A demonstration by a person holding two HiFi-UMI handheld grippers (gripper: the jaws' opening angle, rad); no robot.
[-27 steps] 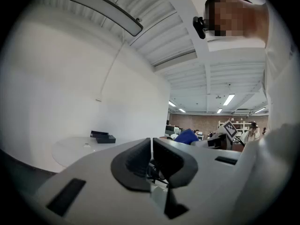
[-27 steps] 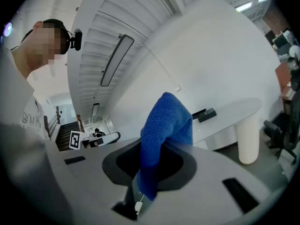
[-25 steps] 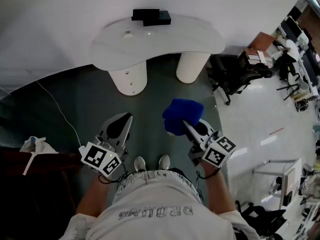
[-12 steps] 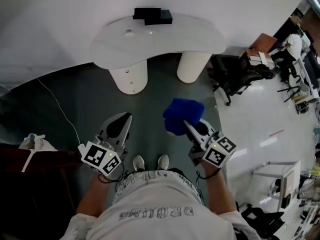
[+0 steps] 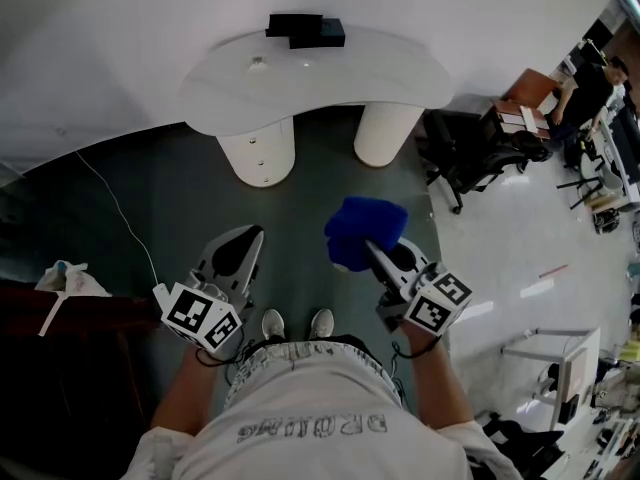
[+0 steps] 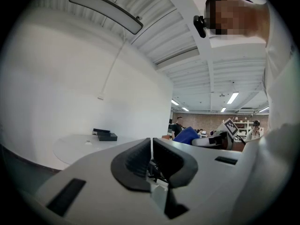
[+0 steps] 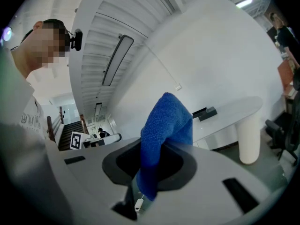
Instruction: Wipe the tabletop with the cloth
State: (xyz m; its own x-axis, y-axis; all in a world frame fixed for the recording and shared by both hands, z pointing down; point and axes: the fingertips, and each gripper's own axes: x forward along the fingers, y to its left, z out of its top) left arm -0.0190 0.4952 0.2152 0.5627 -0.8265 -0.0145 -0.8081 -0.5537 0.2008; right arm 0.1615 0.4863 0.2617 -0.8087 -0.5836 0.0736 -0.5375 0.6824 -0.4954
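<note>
A blue cloth (image 5: 364,230) hangs bunched in my right gripper (image 5: 375,251), which is shut on it, out in front of the person's body. In the right gripper view the blue cloth (image 7: 164,139) rises folded from between the jaws. The white curved tabletop (image 5: 310,76) stands ahead on two thick round legs, some way beyond both grippers. My left gripper (image 5: 240,250) is shut with nothing in it, held level with the right one; in the left gripper view its dark pads (image 6: 138,161) meet, and the blue cloth (image 6: 186,135) shows to the right.
A black box (image 5: 304,31) lies at the tabletop's far edge, and a small pale thing (image 5: 258,66) sits near it. Black office chairs (image 5: 468,148) stand to the right. A white cable (image 5: 120,223) runs over the dark floor at left, near crumpled white material (image 5: 62,280).
The grippers and cloth have stayed where they were. The person's feet have shifted slightly, and a person in dark clothes has come into sight at the far right.
</note>
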